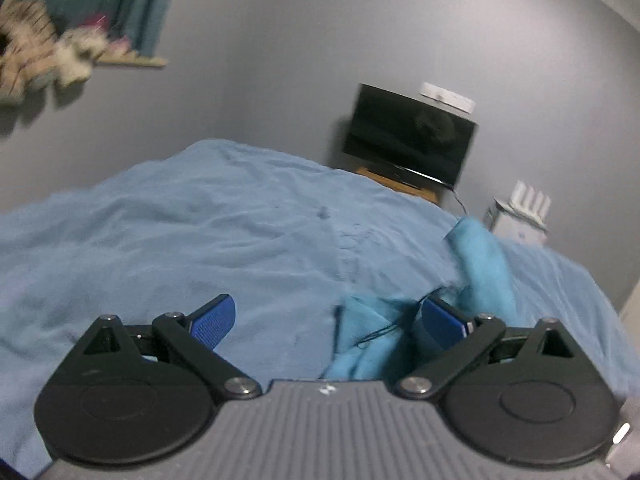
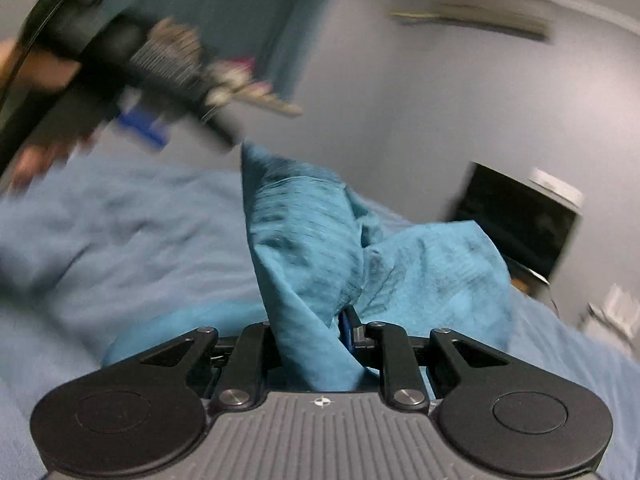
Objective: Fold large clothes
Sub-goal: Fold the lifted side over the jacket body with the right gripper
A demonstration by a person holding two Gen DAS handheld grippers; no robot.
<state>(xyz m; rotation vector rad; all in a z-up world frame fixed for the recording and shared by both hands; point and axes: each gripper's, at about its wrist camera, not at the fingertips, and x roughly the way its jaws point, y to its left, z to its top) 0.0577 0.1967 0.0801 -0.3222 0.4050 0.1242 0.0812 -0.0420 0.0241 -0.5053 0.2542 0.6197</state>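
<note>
Your right gripper has its jaws nearly closed on a bunched fold of the teal garment, which rises in a peak just beyond the jaws and spills to the right over the light blue bed cover. Your left gripper stands with its jaws wide apart and nothing pinched between them; the garment lies bunched against its right finger, on the near right of the bed. A dark television stands at the far right against the grey wall.
</note>
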